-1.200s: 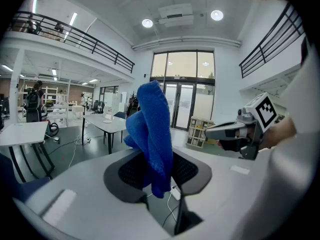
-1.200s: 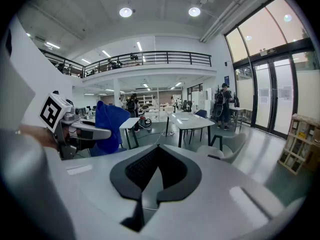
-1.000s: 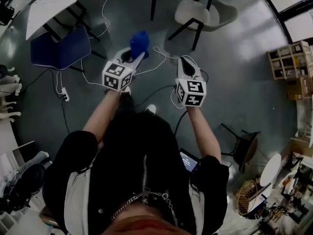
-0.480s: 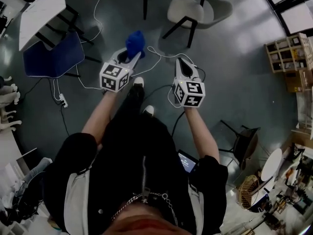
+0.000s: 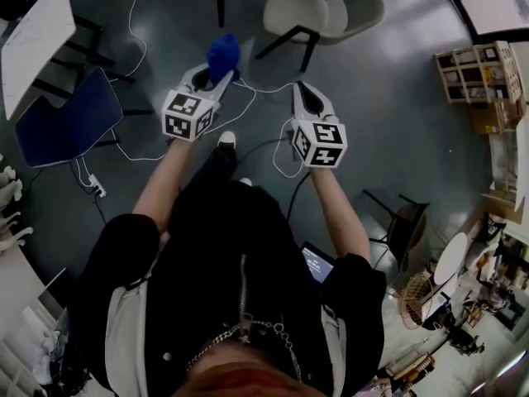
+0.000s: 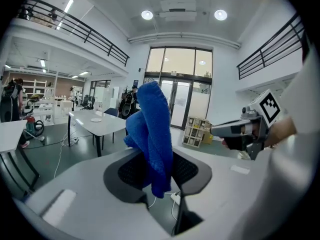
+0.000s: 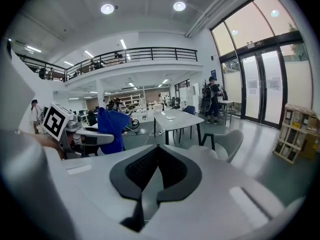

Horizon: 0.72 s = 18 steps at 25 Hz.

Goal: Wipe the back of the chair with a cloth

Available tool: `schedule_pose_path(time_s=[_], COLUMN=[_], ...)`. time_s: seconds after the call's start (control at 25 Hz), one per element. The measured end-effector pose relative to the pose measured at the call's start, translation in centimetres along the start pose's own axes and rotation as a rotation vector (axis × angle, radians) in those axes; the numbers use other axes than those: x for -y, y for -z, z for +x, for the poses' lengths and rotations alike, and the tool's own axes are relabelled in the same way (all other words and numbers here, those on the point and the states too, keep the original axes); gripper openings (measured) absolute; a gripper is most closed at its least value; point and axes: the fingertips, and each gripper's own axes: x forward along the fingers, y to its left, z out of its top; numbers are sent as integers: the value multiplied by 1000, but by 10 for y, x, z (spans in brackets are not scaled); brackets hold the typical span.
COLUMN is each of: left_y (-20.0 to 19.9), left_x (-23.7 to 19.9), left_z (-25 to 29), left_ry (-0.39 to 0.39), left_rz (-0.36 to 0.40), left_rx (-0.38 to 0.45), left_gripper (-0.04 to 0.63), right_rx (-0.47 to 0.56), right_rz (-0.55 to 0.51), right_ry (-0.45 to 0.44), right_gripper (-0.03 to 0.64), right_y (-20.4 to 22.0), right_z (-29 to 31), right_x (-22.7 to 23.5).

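A blue cloth (image 5: 221, 55) hangs bunched from my left gripper (image 5: 213, 79), which is shut on it. In the left gripper view the cloth (image 6: 152, 129) stands up between the dark pads (image 6: 187, 169) and droops below them. My right gripper (image 5: 302, 91) is held level beside the left one, shut with nothing in it; its pads (image 7: 172, 171) meet at the tip. A white chair (image 5: 318, 11) on dark legs stands on the floor just ahead of both grippers. From the right gripper view the chair (image 7: 222, 141) is ahead to the right, and the cloth (image 7: 111, 126) is at the left.
A blue chair (image 5: 70, 122) and a white table (image 5: 33, 31) stand to the left, with cables (image 5: 124, 143) trailing over the grey floor. A wooden shelf unit (image 5: 475, 77) is at the right. A dark chair (image 5: 405, 234) stands to the right behind the grippers. A long white table (image 7: 172, 119) lies ahead.
The person has walked forward: the white chair is nearer to both grippers and the blue chair has slid back to the left. Both grippers keep their states.
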Motion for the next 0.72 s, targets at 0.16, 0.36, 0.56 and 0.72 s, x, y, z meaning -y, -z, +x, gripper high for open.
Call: schedule_pose_path(time_s=[0.16, 0.36, 0.56, 0.72], left_y=[-15, -35, -58, -74], left_x=[-34, -56, -55, -58], left_z=[33, 73, 118, 164], left_ry=[41, 84, 121, 123], left_rz=[1, 19, 56, 63], left_rx=[-10, -23, -21, -23], left_gripper=[126, 126, 126, 126], right_rx=[10, 24, 54, 94], right_rz=[8, 22, 44, 85], right_ry=[59, 108, 151, 178], right_gripper=[3, 3, 3, 3], right_y=[-27, -49, -69, -90], right_z=[29, 46, 60, 78], right_x=[16, 35, 78, 131])
